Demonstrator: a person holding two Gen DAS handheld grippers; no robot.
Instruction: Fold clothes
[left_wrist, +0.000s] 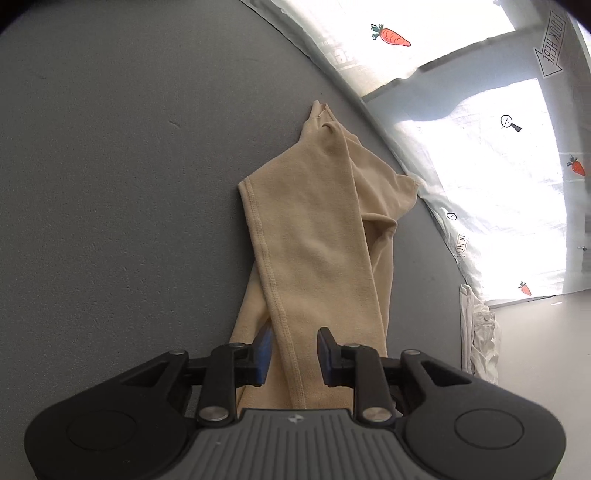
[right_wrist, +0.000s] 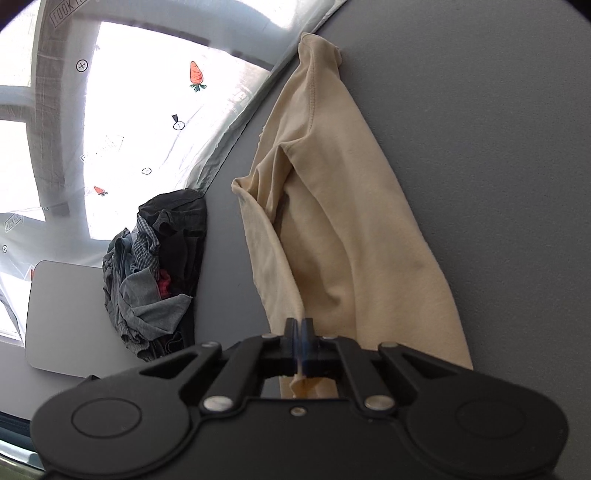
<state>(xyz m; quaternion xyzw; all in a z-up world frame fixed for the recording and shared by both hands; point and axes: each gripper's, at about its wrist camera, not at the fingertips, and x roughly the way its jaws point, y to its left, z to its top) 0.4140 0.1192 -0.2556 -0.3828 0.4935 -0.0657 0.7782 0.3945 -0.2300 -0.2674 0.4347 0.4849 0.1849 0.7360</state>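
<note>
A beige long-sleeved garment (left_wrist: 314, 236) lies bunched and partly folded on the grey table (left_wrist: 110, 184). My left gripper (left_wrist: 294, 354) is open, its blue-padded fingers standing either side of a hemmed fold of the garment without pinching it. In the right wrist view the same garment (right_wrist: 343, 221) stretches away across the table (right_wrist: 498, 147). My right gripper (right_wrist: 299, 328) is shut on an edge of the beige cloth, which hangs out beneath the closed fingers.
A pile of dark, checked and denim clothes (right_wrist: 159, 269) sits at the table's left edge. A white garment (left_wrist: 478, 332) hangs at the table edge on the right. A white carrot-print sheet (left_wrist: 480, 147) covers the floor beyond. A grey panel (right_wrist: 62, 314) lies nearby.
</note>
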